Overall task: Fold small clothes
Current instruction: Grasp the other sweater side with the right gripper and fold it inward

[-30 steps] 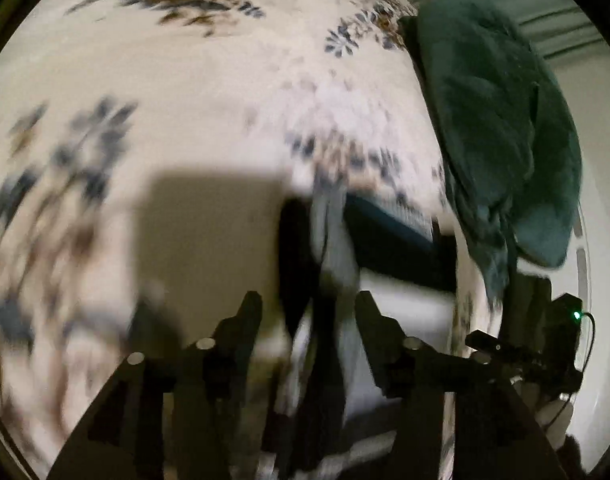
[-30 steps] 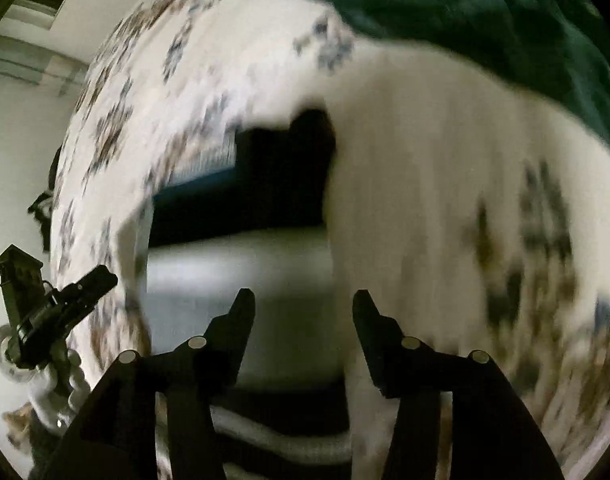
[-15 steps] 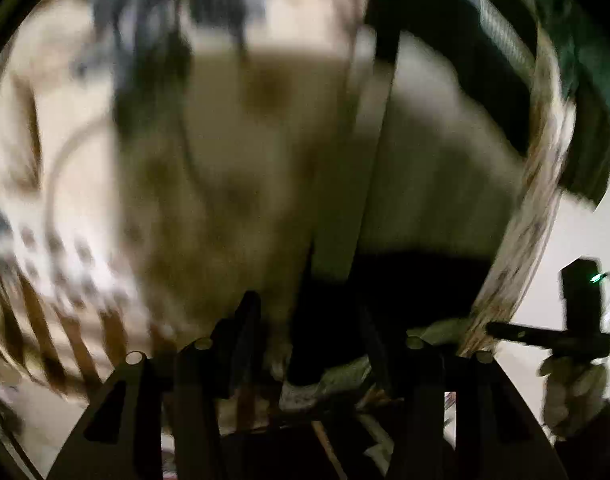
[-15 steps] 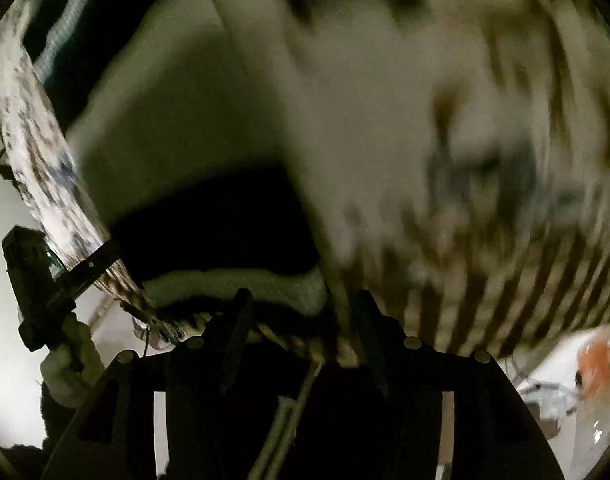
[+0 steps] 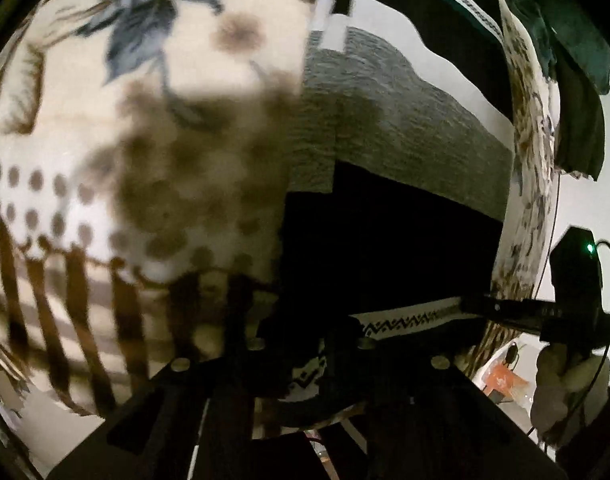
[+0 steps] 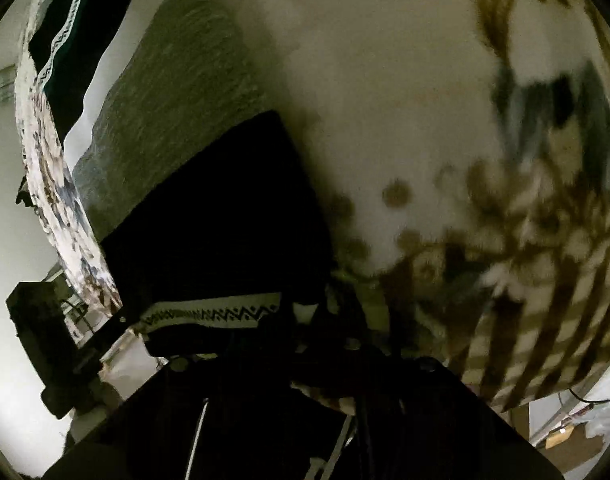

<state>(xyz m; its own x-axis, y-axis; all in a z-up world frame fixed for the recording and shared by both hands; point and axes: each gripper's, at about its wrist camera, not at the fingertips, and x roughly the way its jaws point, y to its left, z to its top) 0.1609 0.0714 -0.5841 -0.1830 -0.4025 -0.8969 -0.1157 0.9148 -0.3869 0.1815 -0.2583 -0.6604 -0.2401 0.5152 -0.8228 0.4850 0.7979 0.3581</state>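
Observation:
A small garment with black, grey and white panels and a white zigzag-patterned band (image 5: pixel 405 318) lies flat on a floral cream blanket (image 5: pixel 145 120). Its black panel (image 5: pixel 385 248) and grey panel (image 5: pixel 405 120) show in the left wrist view. My left gripper (image 5: pixel 309 350) is low at the garment's near-left corner, fingers close together on the patterned hem. The same garment (image 6: pixel 209 248) with its patterned band (image 6: pixel 213 314) fills the right wrist view. My right gripper (image 6: pixel 329 344) sits at the near-right corner in deep shadow, seemingly shut on the hem.
The blanket's striped brown fringe (image 5: pixel 65 320) hangs over the near edge. A dark green cloth (image 5: pixel 573 60) lies at the far right. The other hand-held gripper (image 5: pixel 577 300) shows at the right; in the right wrist view it shows at the left (image 6: pixel 53 340).
Both grippers have swept from farther over the blanket down to its near edge, drawing the garment's hem with them. The motion blur has settled.

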